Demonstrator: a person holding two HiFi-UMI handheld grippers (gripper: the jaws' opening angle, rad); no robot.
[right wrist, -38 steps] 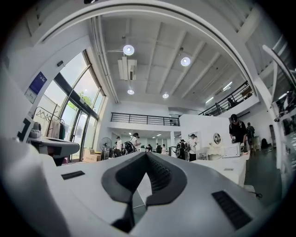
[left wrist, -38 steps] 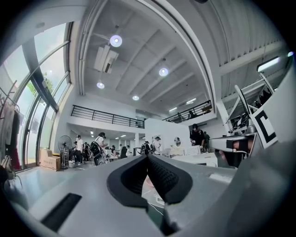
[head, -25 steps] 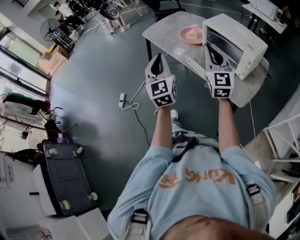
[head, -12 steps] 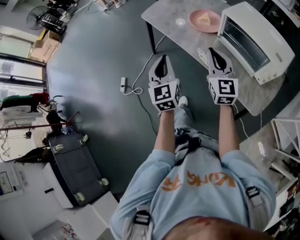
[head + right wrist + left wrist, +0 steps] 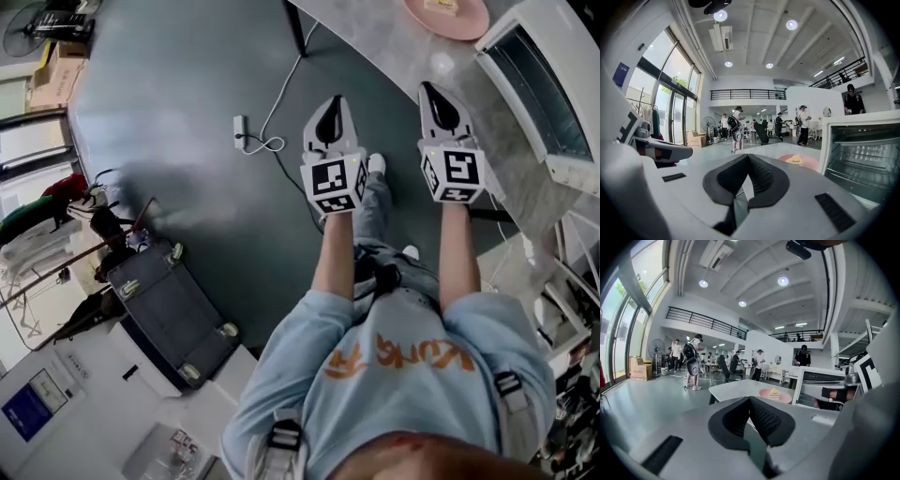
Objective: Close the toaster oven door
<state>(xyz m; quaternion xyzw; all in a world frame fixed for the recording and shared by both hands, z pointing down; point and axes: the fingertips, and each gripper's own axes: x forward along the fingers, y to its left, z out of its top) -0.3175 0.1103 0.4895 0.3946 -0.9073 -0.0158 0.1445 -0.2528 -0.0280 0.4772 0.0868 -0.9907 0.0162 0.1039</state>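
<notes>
Left jaws: I read the left gripper (image 5: 750, 401) as clenched, its ribbed pads pressed together with nothing between them.
Right jaws: the right gripper (image 5: 749, 161) is clenched the same way, pads meeting and holding nothing.
Contact: neither gripper touches anything; I see both held in the air, side by side and level with each other.
Left gripper position: over the dark floor (image 5: 187, 112), left of the table (image 5: 394, 47) and clear of its edge.
Right gripper position: over the near edge of the table, left of the toaster oven (image 5: 553, 103) and apart from it.
Toaster oven, location: far right of the scene, standing on the grey table, its front turned towards the grippers.
Toaster oven, appearance: white casing with a dark cavity; the right gripper view shows wire racks inside with nothing in front of them.
Door: I judge it open, since the cavity is exposed. The pale strip below the opening may be the door itself, but I cannot trace it with confidence.
Plate: a pink plate (image 5: 450, 17) with a small piece of yellow food sits on the table, just left of the oven.
</notes>
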